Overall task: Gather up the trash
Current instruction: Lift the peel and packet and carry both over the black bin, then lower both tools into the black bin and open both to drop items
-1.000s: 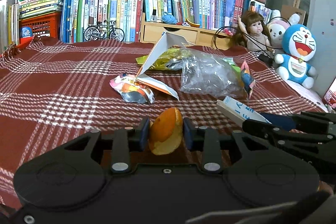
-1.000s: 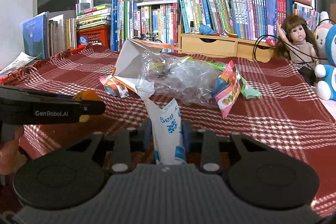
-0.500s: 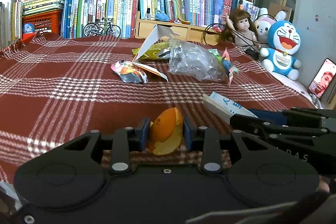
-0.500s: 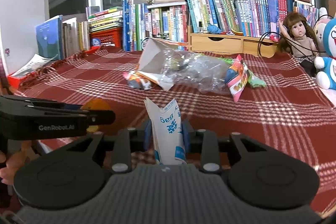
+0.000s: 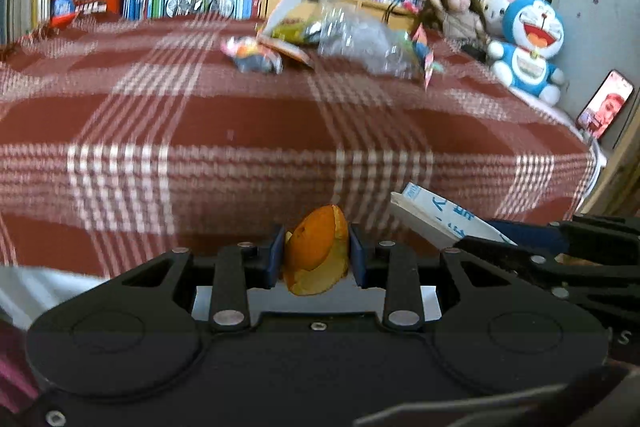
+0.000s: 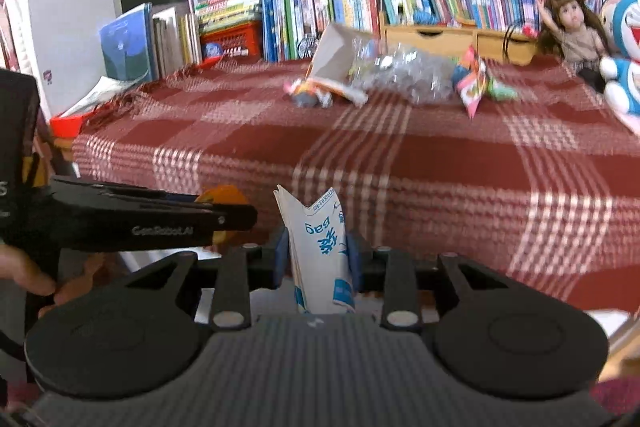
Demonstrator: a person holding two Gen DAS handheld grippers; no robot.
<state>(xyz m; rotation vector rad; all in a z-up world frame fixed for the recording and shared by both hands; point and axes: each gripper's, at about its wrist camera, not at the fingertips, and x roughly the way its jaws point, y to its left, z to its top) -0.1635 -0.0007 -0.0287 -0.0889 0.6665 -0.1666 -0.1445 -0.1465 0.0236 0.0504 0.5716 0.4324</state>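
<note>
both claws full: left gripper point(image 5: 316, 259) clamped orange peel point(image 5: 316, 253), right gripper point(image 6: 318, 259) clamped white-blue packet point(image 6: 320, 251), both off near edge of plaid-covered table point(image 5: 240, 131); remaining wrappers point(image 5: 340, 39) lay toward far edge.

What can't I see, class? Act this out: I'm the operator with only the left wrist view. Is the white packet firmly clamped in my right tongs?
Observer: Yes, the white packet stands upright, pinched between the right tongs' blue pads.
Operator: What holds my left tongs?
Observer: A hand grips the handle behind the left tongs and orange peel.
Operator: Anything past the table's left corner?
Observer: A red tray holding loose papers.
</note>
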